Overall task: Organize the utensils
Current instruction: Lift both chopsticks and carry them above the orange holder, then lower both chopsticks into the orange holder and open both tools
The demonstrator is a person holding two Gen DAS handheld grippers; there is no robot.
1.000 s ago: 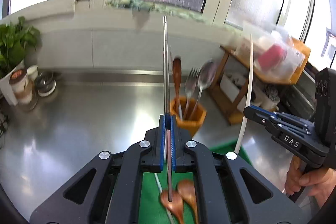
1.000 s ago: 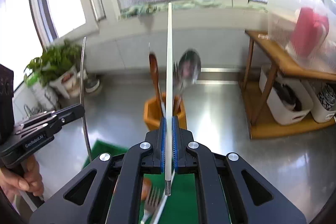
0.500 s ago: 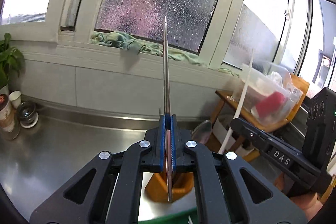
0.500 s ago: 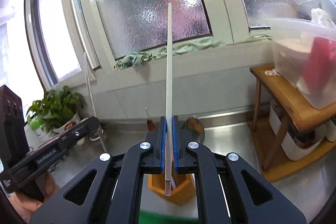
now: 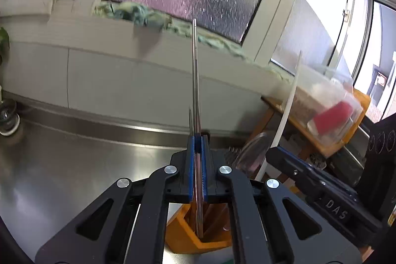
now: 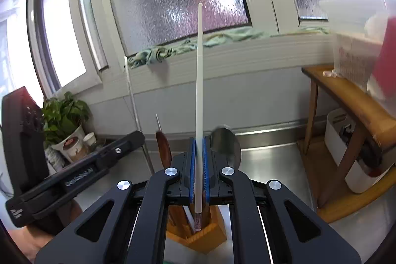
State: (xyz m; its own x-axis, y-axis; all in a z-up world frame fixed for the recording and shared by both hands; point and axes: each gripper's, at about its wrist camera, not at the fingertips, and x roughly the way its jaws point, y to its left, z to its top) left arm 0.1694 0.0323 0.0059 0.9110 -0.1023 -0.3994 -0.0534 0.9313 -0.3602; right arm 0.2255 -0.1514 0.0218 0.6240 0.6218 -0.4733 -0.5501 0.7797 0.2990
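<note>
My left gripper [image 5: 197,140] is shut on a thin metal chopstick [image 5: 195,81] that stands upright, its lower end over the mouth of the orange utensil holder [image 5: 185,236]. My right gripper [image 6: 198,140] is shut on a white chopstick [image 6: 199,81], also upright, its lower tip just above the same orange holder [image 6: 212,239]. In the holder stand a wooden spoon [image 6: 163,147] and a metal spoon [image 6: 226,145]. In the left wrist view the right gripper [image 5: 272,152] with its white chopstick [image 5: 289,110] is close on the right. The left gripper [image 6: 141,135] shows at the left of the right wrist view.
The steel counter [image 5: 74,165] spreads to the left. A wooden shelf [image 6: 346,100] with a clear plastic box [image 6: 358,41] and white bins [image 6: 346,147] stands at the right. A potted plant [image 6: 64,120] and small cups sit at the back left. A green cloth [image 6: 185,46] lies on the sill.
Both grippers have moved forward toward the orange holder, which now sits right under the chopstick ends. The green mat with loose utensils has dropped out of view.
</note>
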